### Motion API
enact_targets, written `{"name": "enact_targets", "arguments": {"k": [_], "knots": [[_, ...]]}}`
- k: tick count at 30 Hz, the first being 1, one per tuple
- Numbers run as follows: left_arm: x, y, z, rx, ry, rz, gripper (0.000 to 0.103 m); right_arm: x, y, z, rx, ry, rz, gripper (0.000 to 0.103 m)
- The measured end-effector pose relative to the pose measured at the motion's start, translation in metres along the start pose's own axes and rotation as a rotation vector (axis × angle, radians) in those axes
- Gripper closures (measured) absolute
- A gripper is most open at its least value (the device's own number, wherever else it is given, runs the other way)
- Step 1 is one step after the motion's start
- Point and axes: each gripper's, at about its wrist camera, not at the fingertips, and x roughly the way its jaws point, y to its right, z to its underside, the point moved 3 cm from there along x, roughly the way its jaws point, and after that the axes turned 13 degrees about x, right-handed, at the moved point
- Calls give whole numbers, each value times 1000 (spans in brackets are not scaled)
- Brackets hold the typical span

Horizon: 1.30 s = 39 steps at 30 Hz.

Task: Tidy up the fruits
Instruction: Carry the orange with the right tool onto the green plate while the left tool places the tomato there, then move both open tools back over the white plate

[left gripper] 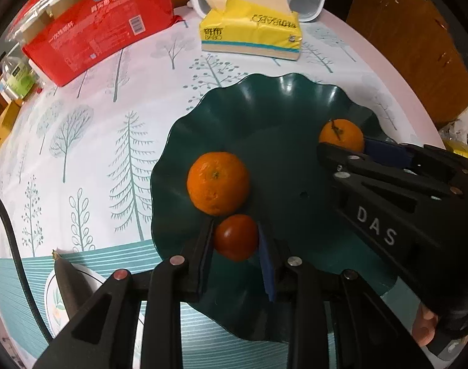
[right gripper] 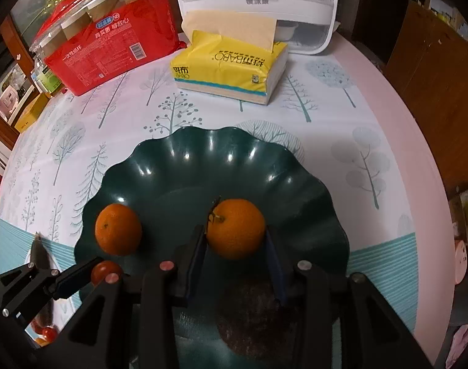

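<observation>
A dark green wavy plate (left gripper: 295,98) (right gripper: 178,160) lies on the tree-print tablecloth. Low over its near part, my left gripper (left gripper: 237,224) is shut on a small red cherry tomato (left gripper: 236,236) (right gripper: 106,272). A loose mandarin (left gripper: 218,183) (right gripper: 118,229) rests in the plate, right against the tomato's far side. My right gripper (right gripper: 234,230) (left gripper: 344,144) is shut on a second mandarin (right gripper: 235,227) (left gripper: 341,135), stem up, low over the right side of the plate.
Behind the plate stand a yellow tissue pack (left gripper: 249,33), a red package of cups (left gripper: 104,24) and a white plastic box (right gripper: 255,9). A dark pointed object (left gripper: 64,279) lies on a white dish at the near left. The table's edge curves along the right.
</observation>
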Motion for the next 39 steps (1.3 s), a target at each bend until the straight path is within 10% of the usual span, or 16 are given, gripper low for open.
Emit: {"name": "enact_targets", "arguments": {"k": [5,24,39], "knots": [[-3,-4,1,-9,14,-25,32,2,-3,2,-25,8,22,57],[-46,-29,15,-94,65,-15,21,-40,-9,4,-27,116,3,53],[-154,-82,60,-142,207,-114,19,-136,-40,32,-109,280,-2,53]]}}
